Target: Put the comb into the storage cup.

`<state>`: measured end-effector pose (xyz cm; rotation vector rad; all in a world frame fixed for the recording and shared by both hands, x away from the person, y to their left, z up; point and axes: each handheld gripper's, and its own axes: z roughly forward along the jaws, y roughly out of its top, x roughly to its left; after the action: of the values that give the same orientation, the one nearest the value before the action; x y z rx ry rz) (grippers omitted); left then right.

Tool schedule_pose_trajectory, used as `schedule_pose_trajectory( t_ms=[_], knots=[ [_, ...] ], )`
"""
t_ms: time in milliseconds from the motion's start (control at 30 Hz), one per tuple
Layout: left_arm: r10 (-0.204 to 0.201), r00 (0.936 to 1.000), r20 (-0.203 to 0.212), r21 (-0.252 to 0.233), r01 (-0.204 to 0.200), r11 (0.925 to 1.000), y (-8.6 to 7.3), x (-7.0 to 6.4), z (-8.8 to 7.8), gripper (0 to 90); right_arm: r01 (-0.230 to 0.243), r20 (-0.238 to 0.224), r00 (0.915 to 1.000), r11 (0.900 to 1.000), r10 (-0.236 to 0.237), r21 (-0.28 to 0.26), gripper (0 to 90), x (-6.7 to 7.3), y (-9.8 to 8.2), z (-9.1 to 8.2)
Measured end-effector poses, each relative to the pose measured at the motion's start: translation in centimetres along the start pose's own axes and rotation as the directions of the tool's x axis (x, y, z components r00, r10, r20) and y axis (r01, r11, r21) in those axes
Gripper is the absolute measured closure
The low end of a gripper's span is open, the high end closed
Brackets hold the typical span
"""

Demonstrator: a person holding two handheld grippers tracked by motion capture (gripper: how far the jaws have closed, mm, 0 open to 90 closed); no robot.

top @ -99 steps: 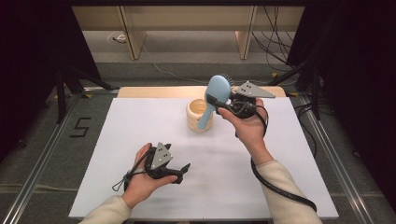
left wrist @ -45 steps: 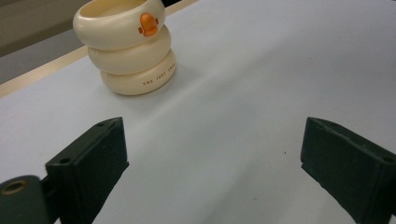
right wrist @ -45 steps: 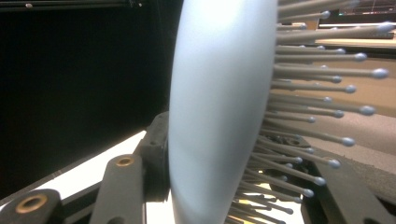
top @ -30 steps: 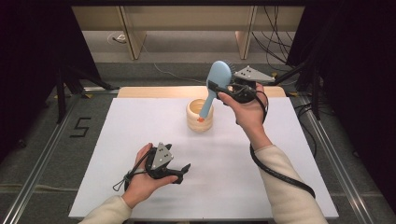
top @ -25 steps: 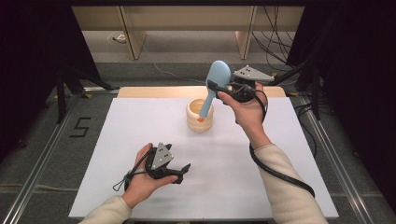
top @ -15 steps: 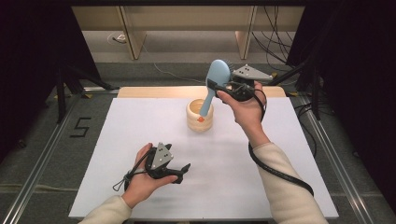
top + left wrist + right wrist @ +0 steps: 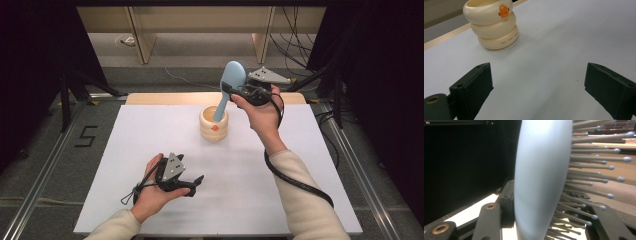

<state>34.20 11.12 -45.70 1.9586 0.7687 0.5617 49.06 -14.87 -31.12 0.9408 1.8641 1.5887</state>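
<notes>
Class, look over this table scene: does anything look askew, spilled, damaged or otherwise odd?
Nothing spilled or damaged. The blue hairbrush leans askew, its handle end in the cream holder, gripped by the right gripper at the head. The left gripper rests open on the white table.

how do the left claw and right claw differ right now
The left claw is open with nothing between its jaws; the right claw is shut on the blue hairbrush. The left claw lies low over the white table; the right claw is raised above the cream cup, brush handle inside. Both are hand-held and black.
</notes>
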Motion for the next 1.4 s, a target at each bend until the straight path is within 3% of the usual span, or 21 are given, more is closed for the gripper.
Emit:
schedule_pose_trajectory(
  t_ms=[1400],
  knots=[
    [0.000, 1.0000, 0.004, 0.001, 0.000, 1.0000, 0.0, -0.1, 0.0, 7.2, -0.027, 0.039, 0.9989, 1.000, 0.027, 0.014, 50.7, -0.9, -0.3, 1.7]
  ],
)
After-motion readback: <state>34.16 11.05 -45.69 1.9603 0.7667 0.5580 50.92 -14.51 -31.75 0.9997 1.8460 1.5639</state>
